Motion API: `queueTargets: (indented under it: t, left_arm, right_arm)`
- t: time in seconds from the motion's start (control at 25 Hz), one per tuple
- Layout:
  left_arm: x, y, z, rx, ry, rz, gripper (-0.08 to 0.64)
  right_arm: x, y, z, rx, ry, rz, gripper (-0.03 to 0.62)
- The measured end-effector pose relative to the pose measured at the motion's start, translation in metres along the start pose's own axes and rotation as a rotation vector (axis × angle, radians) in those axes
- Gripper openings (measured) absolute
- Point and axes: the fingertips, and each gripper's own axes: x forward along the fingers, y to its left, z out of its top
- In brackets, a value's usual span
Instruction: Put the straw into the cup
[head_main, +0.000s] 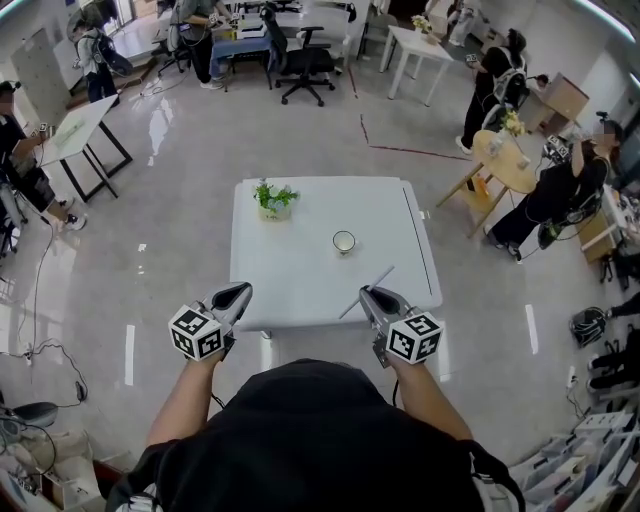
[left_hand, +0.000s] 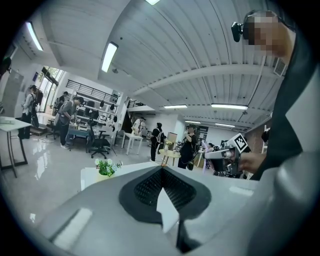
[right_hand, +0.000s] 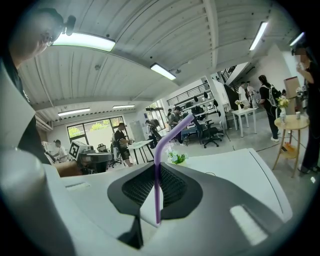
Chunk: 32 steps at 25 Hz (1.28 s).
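A small white cup (head_main: 344, 241) stands upright near the middle of the white table (head_main: 300, 270). My right gripper (head_main: 375, 298) hovers over the table's near edge, right of centre, shut on a purple bent straw (head_main: 366, 291). In the right gripper view the straw (right_hand: 158, 180) runs up between the closed jaws of the right gripper (right_hand: 156, 167) and bends toward the upper right. My left gripper (head_main: 236, 296) is held over the near left edge, shut with nothing in it. The left gripper (left_hand: 161, 171) also shows closed, empty jaws in its own view.
A small potted plant (head_main: 273, 200) sits at the table's far left. People, desks and office chairs (head_main: 302, 62) stand around the room beyond the table. A round wooden side table (head_main: 505, 160) is off to the right.
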Motion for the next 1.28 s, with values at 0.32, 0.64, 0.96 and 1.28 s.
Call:
queueTargets:
  t: [0.32, 0.64, 0.96, 1.28]
  left_arm:
    - [0.008, 0.007, 0.005, -0.002, 0.006, -0.005, 0.0]
    - [0.035, 0.011, 0.011, 0.007, 0.023, -0.013, 0.0]
    - [0.061, 0.013, 0.017, 0.009, 0.025, -0.003, 0.0]
    - [0.085, 0.027, 0.019, -0.009, 0.022, 0.017, 0.0]
  right_arm:
    - [0.004, -0.011, 0.007, 0.009, -0.013, -0.011, 0.055]
    - [0.007, -0.039, 0.011, 0.026, -0.009, -0.02, 0.054]
    - [0.016, -0.071, 0.026, 0.019, -0.007, -0.014, 0.054]
    - [0.034, -0.096, 0.035, 0.017, 0.008, 0.0, 0.054]
